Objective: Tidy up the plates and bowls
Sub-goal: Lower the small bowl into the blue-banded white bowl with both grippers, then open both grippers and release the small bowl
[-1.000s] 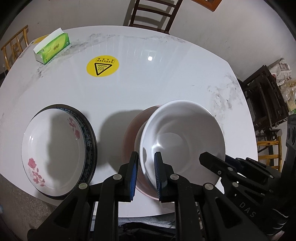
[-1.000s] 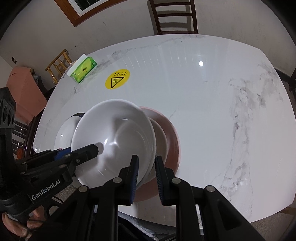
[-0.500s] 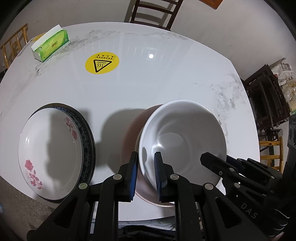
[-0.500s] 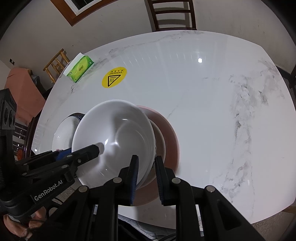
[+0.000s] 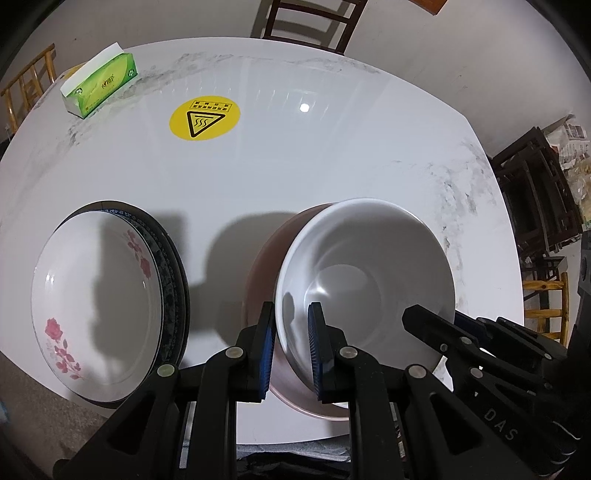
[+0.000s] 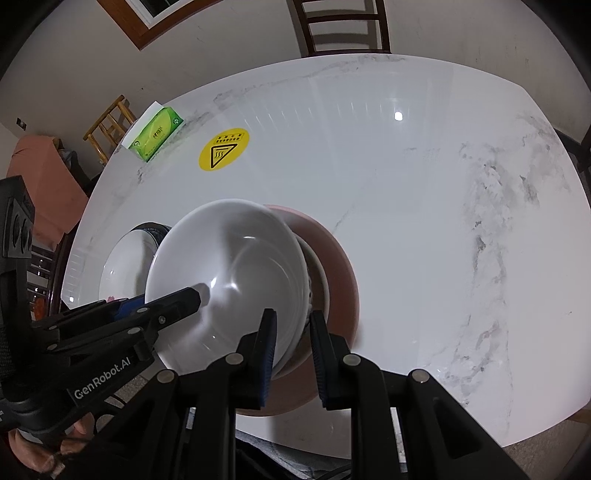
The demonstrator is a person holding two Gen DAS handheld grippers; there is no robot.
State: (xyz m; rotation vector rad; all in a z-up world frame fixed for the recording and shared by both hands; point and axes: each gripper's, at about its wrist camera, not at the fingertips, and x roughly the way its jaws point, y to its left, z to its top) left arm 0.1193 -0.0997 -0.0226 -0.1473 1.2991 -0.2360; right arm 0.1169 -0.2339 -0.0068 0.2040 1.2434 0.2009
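Nearest to me, my left hand-held gripper [image 5: 291, 336] is clamped on the near left rim of the white bowl [image 5: 373, 280], one blue pad inside the wall and one outside. My right hand-held gripper [image 6: 291, 341] grasps the same white bowl [image 6: 236, 269] at its near right rim, and in the left wrist view I see its black fingers reaching in over the bowl's right edge. A bit of the person's hand [image 6: 26, 448] shows at the lower left of the right wrist view, wrapped around the left tool's handle. The bowl tilts between the two grips and sits over a pink plate [image 6: 340, 273] near the front edge of the white marble tabletop [image 5: 332, 155]; another pale dish seems to lie between bowl and plate, though I cannot make it out clearly. Just to the left, apart from the pink plate, a white plate with red flowers [image 5: 92, 299] rests on a dark blue-patterned plate [image 5: 173, 273]. Farther back, a round yellow warning sticker [image 5: 205, 119] lies flat on the tabletop, and beyond it, near the far left edge, stands a green tissue box [image 5: 99, 86]. A dark wooden chair [image 5: 310, 20] stands behind the far edge.
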